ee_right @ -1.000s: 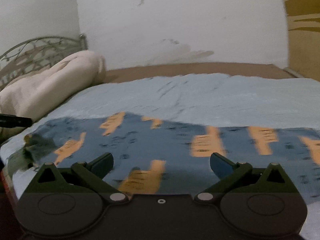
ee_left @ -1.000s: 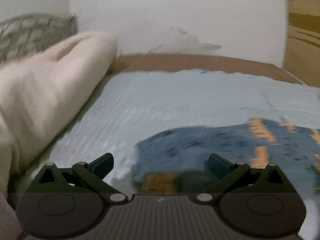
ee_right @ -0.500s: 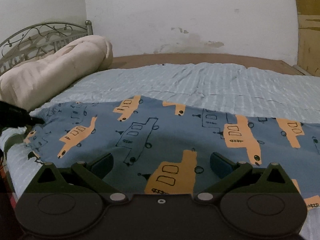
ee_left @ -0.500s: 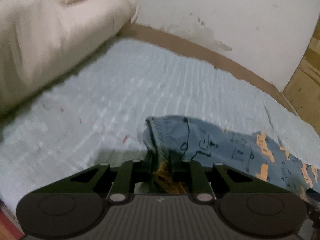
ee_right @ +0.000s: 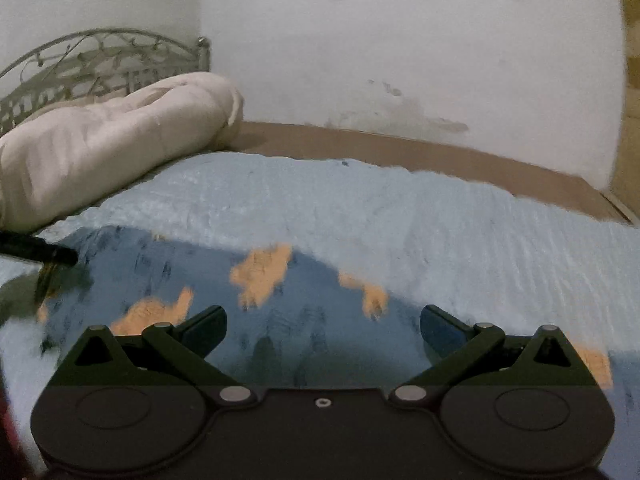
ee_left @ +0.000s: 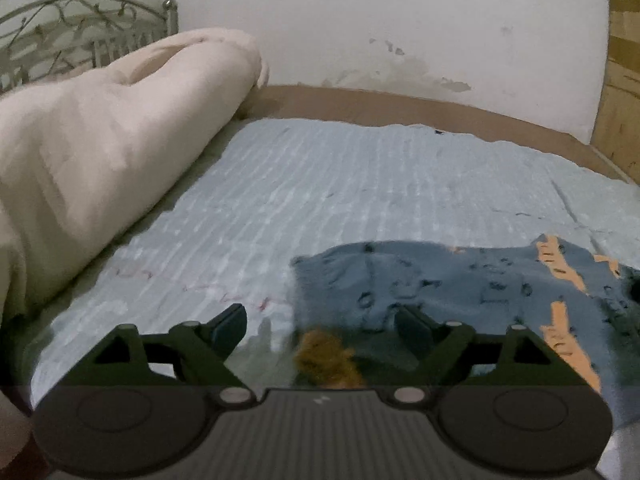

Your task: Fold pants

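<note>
The blue pants [ee_left: 460, 280] with orange vehicle prints lie flat on the light blue bedsheet [ee_left: 340, 184]. Their near end, with a brownish patch [ee_left: 328, 360], sits between the jaws of my left gripper [ee_left: 320, 326]. Those jaws are opening, and the pads stand clear of the cloth. In the right wrist view the pants [ee_right: 280, 320] stretch across the lower frame under my right gripper [ee_right: 324, 328], which is open wide with nothing pinched. One of the left gripper's dark fingers [ee_right: 40, 251] shows at the pants' left end.
A rolled cream duvet [ee_left: 100, 152] lies along the left side of the bed, below a metal headboard [ee_left: 80, 36]. A brown mattress strip [ee_left: 400, 108] meets the white wall behind. Wooden furniture [ee_left: 620, 100] stands at the far right.
Half a second ago my left gripper was shut on the pants' end; now it has let go and stands wide. The right gripper stayed open and shifted sideways over the pants.
</note>
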Available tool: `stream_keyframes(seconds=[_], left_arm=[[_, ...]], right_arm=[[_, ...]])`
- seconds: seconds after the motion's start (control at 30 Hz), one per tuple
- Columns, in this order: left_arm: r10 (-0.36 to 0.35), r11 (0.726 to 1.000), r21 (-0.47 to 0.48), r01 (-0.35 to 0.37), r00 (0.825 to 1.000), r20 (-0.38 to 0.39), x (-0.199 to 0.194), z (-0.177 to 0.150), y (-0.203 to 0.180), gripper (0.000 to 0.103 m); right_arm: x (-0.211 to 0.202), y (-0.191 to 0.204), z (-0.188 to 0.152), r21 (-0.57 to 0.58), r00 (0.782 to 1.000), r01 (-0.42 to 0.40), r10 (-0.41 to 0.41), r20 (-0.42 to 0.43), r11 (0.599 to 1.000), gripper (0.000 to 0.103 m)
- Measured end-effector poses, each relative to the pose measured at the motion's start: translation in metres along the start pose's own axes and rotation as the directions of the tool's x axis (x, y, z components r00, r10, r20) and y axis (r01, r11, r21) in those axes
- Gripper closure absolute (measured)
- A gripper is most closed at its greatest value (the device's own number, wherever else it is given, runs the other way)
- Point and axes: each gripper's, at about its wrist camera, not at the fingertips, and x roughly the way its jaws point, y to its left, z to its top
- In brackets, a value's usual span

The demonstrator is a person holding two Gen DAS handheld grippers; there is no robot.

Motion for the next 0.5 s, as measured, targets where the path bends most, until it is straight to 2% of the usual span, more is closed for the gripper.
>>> stream_keyframes(seconds=[0.1, 0.23, 0.3, 0.4, 0.43, 0.5], left_arm=[[0.058, 0.997, 0.055, -0.058, 0.998, -0.001, 0.009, 0.006, -0.019, 0.009], [0.135, 0.982, 0.133, -0.131, 0.991, -0.02, 0.029, 0.009, -0.037, 0.005], [0.151, 0.979, 0.143, -0.145, 0.988, -0.039, 0.037, 0.008, -0.039, 0.005], [0.148, 0.982, 0.13, -0.14, 0.988, -0.053, 0.041, 0.007, -0.037, 0.005], [0.149, 0.982, 0.128, -0.141, 0.987, -0.054, 0.041, 0.006, -0.036, 0.004], [0.154, 0.981, 0.125, -0.147, 0.987, -0.052, 0.039, 0.005, -0.035, 0.003]], right_arm=[[0.054, 0.011, 0.025, -0.044, 0.997, -0.062, 0.06, -0.054, 0.997, 0.001], [0.112, 0.028, 0.035, -0.14, 0.989, -0.083, 0.064, -0.133, 0.987, 0.001], [0.127, 0.028, 0.036, -0.18, 0.991, -0.03, 0.006, -0.133, 0.983, 0.001], [0.137, 0.014, 0.039, -0.204, 0.984, 0.121, -0.144, -0.101, 0.972, 0.001], [0.137, 0.008, 0.039, -0.217, 0.977, 0.174, -0.197, -0.087, 0.96, 0.001], [0.133, -0.004, 0.035, -0.243, 0.945, 0.29, -0.317, -0.076, 0.926, 0.001]])
